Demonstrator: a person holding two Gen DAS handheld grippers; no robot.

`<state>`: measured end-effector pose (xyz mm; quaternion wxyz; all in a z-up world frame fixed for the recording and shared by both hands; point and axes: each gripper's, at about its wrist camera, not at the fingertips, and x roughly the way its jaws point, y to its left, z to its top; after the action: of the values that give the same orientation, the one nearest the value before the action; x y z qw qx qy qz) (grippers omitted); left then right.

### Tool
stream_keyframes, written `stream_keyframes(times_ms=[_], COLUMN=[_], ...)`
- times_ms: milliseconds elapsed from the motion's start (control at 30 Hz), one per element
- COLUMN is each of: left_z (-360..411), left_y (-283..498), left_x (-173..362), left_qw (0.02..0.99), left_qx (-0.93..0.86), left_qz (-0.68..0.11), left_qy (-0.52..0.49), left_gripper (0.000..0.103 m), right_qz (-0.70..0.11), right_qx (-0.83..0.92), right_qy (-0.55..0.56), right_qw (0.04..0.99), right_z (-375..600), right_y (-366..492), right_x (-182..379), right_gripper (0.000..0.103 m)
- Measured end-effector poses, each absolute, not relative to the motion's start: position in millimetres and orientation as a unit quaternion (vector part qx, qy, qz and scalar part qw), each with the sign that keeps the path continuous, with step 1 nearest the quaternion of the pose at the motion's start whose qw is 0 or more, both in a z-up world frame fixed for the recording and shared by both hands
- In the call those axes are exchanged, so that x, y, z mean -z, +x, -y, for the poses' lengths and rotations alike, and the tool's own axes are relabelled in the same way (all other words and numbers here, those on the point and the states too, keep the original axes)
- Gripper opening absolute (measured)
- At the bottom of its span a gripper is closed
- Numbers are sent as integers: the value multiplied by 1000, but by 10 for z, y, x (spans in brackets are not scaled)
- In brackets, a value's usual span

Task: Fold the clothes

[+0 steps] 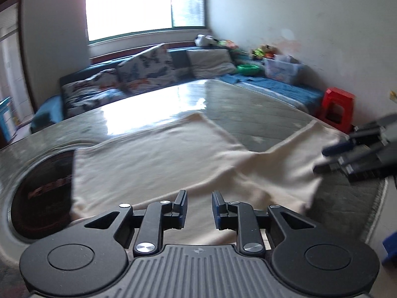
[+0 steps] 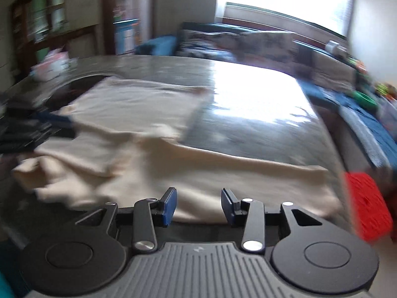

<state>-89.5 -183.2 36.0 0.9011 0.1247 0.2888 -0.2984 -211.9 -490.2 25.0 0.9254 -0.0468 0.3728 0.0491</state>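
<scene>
Cream garment [image 1: 158,154] lay spread on the grey glossy worktop [image 1: 248,99], covering most of its near half. One flat section reached toward the middle of the worktop; a second strip [image 2: 248,171] ran along the near edge toward the right corner. Cloth was rumpled and bunched near the left end in the right wrist view, blurred there.

Left gripper [image 1: 198,204] hovered over the near edge of the garment, jaws partly apart, nothing between the pads; cloth showed through the gap. No hold on the garment.

Right gripper [image 2: 198,204] was likewise over the near edge, jaws parted somewhat wider, blue pads clear of the cloth, nothing held. In the left wrist view it appeared at the right edge of the worktop, above the garment's right end, blurred.

Dark round patch [image 1: 42,186] sat at the worktop's left corner, partly under the garment. Red stool [image 1: 337,106] stood beside the worktop's right edge. Sofa with patterned cushions [image 1: 144,69] stood beyond the far edge, under the window [image 1: 146,7].
</scene>
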Motion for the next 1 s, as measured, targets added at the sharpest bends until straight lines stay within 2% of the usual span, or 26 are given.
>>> stream_keyframes(times_ms=[300, 633, 667, 733, 767, 1000], left_z=[2133, 2203, 2204, 2204, 2203, 2208], left_y=[-986, -982, -982, -981, -983, -981], left_x=[-252, -190, -184, -178, -178, -186], left_qw=[887, 883, 883, 883, 883, 883], left_qx=[322, 320, 319, 319, 319, 322], left_qz=[-297, -305, -306, -307, -307, -304], left_qy=[145, 155, 156, 156, 156, 154], left_gripper=[24, 24, 24, 24, 24, 27], right_qz=[-361, -344, -343, -341, -340, -299], right_qx=[105, 137, 137, 139, 137, 132], right_qy=[48, 106, 103, 96, 99, 87], right_qw=[925, 923, 924, 925, 925, 941], right_z=[5857, 6125, 6112, 6100, 6108, 6127], right_y=[-2083, -1979, -1970, -1969, -1970, -2055], right_x=[-41, 62, 67, 67, 62, -222], right_gripper=[40, 39, 36, 21, 9, 8])
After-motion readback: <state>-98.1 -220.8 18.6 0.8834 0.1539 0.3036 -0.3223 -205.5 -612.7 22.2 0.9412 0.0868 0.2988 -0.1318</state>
